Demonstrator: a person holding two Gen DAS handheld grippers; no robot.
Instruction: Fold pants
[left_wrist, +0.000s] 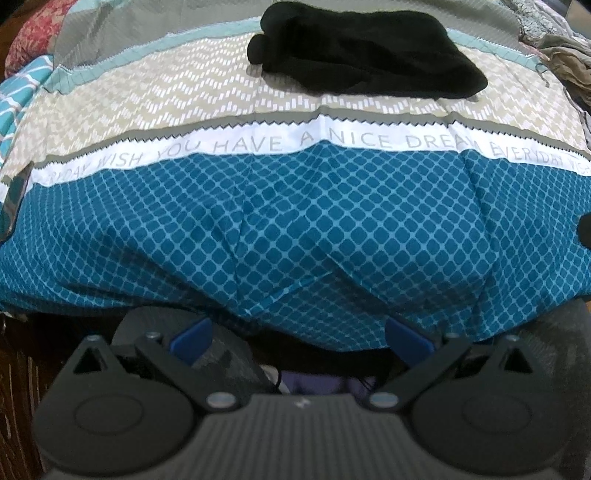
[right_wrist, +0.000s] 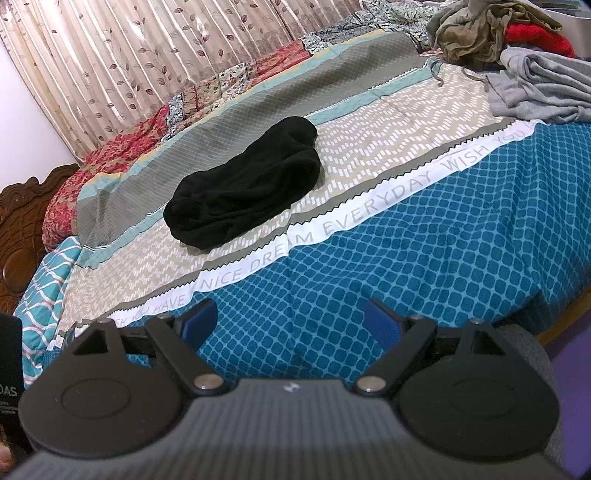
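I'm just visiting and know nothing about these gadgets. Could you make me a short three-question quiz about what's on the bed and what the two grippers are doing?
1. True or false: the black pants lie bundled on the beige zigzag band of the bedspread, touched by neither gripper.
2. Which is right? A) both grippers are open and empty; B) the left gripper grips the pants; C) the right gripper grips a grey garment.
3. Fill in: the grey clothes lie heaped at the far ____ of the right wrist view.

Key
1. True.
2. A: each pair of blue fingers stands wide apart with only bedspread between.
3. Right.
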